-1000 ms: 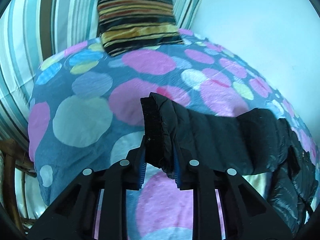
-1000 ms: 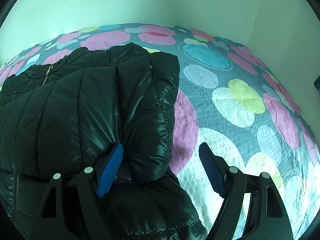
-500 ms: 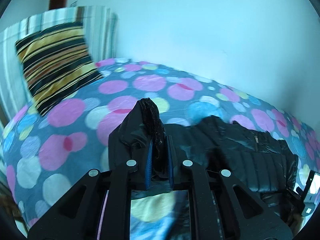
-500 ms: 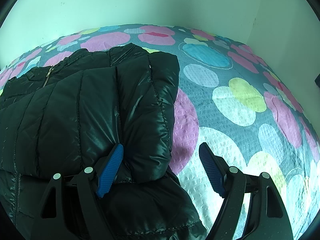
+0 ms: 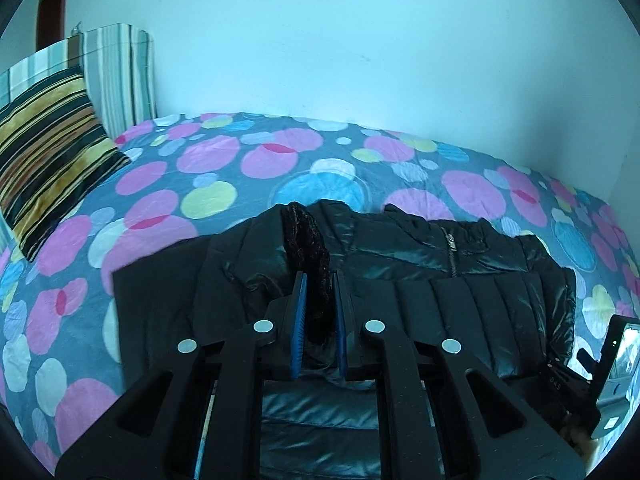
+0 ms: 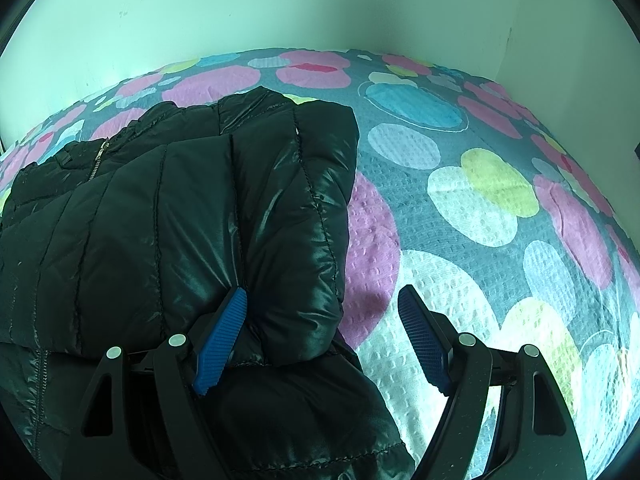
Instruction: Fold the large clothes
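Note:
A black quilted puffer jacket (image 5: 460, 292) lies on the bed with its zipper (image 5: 451, 246) showing. My left gripper (image 5: 319, 280) is shut on the jacket's dark knit sleeve cuff (image 5: 306, 240) and holds the sleeve over the jacket's body. In the right wrist view the jacket (image 6: 140, 220) lies at the left with a folded sleeve (image 6: 296, 208) on top. My right gripper (image 6: 322, 296) is open; its left finger (image 6: 224, 328) presses against the folded sleeve and its right finger (image 6: 420, 336) is over bare bedspread.
The bedspread (image 5: 240, 168) with coloured circles covers the bed. A striped cushion (image 5: 44, 152) and a striped pillow (image 5: 120, 76) stand at the far left. Walls close the bed at the back and right. My other gripper's body (image 5: 616, 368) shows at the right edge.
My left gripper has carried the sleeve cuff from the bed's pillow end across onto the jacket's body. My right gripper has stayed in place, open.

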Motion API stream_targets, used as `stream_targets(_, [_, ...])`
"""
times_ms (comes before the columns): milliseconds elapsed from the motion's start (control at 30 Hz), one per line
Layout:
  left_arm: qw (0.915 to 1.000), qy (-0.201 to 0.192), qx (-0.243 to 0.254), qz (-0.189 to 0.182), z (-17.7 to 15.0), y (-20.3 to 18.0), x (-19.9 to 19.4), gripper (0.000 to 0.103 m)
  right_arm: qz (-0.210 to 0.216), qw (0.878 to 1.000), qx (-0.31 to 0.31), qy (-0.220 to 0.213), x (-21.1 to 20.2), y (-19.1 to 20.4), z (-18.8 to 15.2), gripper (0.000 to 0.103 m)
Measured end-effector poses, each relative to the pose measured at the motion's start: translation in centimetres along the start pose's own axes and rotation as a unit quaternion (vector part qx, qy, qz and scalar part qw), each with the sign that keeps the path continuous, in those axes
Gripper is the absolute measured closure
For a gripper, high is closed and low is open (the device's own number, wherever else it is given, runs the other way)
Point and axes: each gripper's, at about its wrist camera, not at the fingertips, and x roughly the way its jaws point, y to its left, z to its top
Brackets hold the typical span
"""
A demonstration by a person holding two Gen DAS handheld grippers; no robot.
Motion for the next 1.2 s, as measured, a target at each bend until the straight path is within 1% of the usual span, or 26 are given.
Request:
stream_targets(67, [0.9999, 0.003, 0.009, -0.007, 0.0, -1.4, 0.4, 0.091, 0.0, 1.0, 0.0, 0.0, 0.0, 0.0, 0.0, 0.027])
stream_targets(300, [0.9973, 0.002, 0.055, -0.047, 0.5, -8.6, 1.6, 0.091, 0.001, 1.0, 0.001, 0.0, 0.0, -0.1, 0.0, 0.027])
stream_targets(467, [0.9928, 0.023, 0.087, -0.078, -0.3, -13.8, 3.3, 0.091, 0.001, 1.0, 0.001, 0.0, 0.0, -0.1, 0.0, 0.027])
stream_targets(600, [0.9896, 0.04, 0.103, -0.092, -1.4, -16.5, 4.5, 0.091, 0.003, 1.0, 0.003, 0.001, 0.0, 0.0, 0.0, 0.027])
stream_targets(700, [0.9869, 0.052, 0.113, -0.103, -1.9, -17.6, 5.1, 0.09, 0.003, 1.0, 0.003, 0.0, 0.0, 0.0, 0.0, 0.027])
stream_targets(733, [0.9868, 0.05, 0.116, -0.102, -2.1, -17.8, 5.1, 0.089, 0.003, 1.0, 0.003, 0.0, 0.0, -0.1, 0.0, 0.027])
stream_targets(767, [0.9869, 0.047, 0.12, -0.098, -2.2, -18.0, 4.9, 0.082, 0.003, 1.0, 0.003, 0.0, 0.0, -0.1, 0.0, 0.027])
stream_targets(800, [0.9869, 0.043, 0.124, -0.094, -2.2, -18.1, 4.7, 0.07, 0.003, 1.0, 0.003, 0.0, 0.0, -0.1, 0.0, 0.027])
stream_targets(867, [0.9876, 0.03, 0.127, -0.087, -2.1, -17.9, 3.9, 0.059, 0.003, 1.0, 0.003, 0.0, 0.0, -0.1, 0.0, 0.027])
stream_targets(933, [0.9876, 0.019, 0.13, -0.086, -1.7, -17.4, 2.9, 0.056, 0.003, 1.0, 0.003, 0.0, 0.0, -0.1, 0.0, 0.027])
stream_targets(1000, [0.9882, 0.013, 0.126, -0.085, -1.4, -16.5, 1.8, 0.047, 0.003, 1.0, 0.003, 0.0, 0.0, -0.1, 0.0, 0.026])
stream_targets(1100, [0.9903, 0.005, 0.107, -0.089, -1.1, -14.0, -0.2, 0.043, 0.004, 1.0, 0.006, 0.0, -0.1, -0.2, 0.1, 0.025])
stream_targets(1200, [0.9936, -0.009, 0.087, -0.072, -1.4, -9.9, -2.1, 0.036, 0.005, 1.0, 0.007, 0.0, -0.3, -0.3, 0.1, 0.025])
